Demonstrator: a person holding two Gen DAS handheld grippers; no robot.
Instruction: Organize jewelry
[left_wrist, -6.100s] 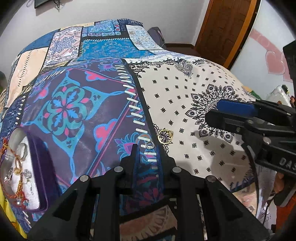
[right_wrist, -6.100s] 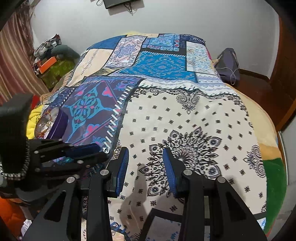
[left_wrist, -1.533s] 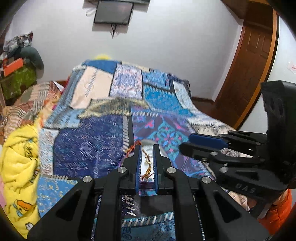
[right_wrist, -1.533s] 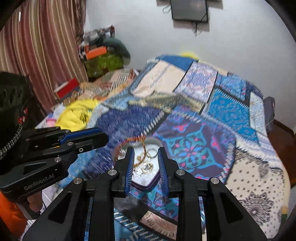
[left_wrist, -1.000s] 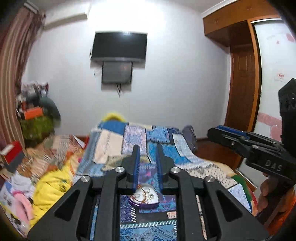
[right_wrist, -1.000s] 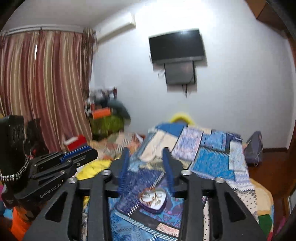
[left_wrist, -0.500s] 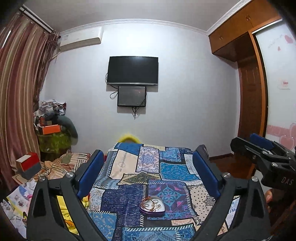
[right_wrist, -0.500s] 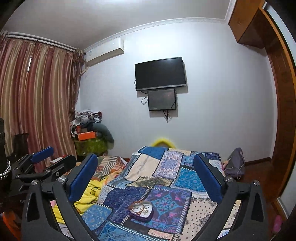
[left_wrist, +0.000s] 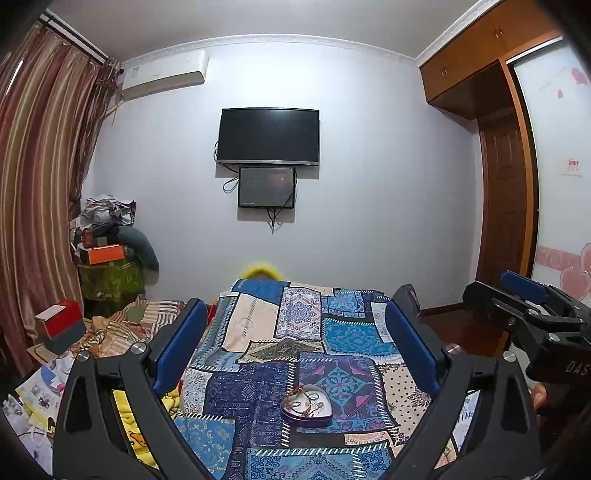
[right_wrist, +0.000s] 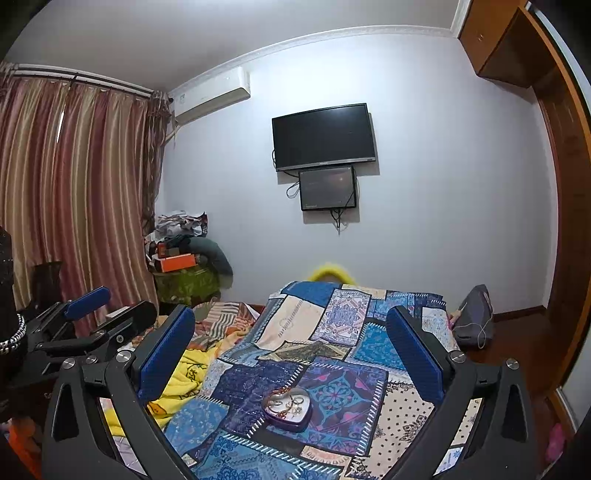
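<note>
A heart-shaped purple jewelry box (left_wrist: 306, 406) lies open on the patchwork bedspread (left_wrist: 258, 325), with gold chains and rings inside. It also shows in the right wrist view (right_wrist: 287, 409). My left gripper (left_wrist: 295, 354) is wide open and empty, held well back from and above the box. My right gripper (right_wrist: 291, 354) is also wide open and empty, at a similar distance. The right gripper's body shows at the right edge of the left wrist view (left_wrist: 524, 306), and the left gripper's body shows at the left of the right wrist view (right_wrist: 92, 325).
A yellow blanket (right_wrist: 181, 384) lies at the bed's left side. Cluttered boxes and clothes (left_wrist: 107, 258) stand in the left corner by striped curtains (right_wrist: 74, 192). A TV (left_wrist: 267, 136) hangs on the far wall. A wooden door (left_wrist: 502, 206) and a grey bag (right_wrist: 474, 314) are at right.
Both grippers have pulled far back and up from the jewelry box and opened wide. In the last half second they have hardly moved.
</note>
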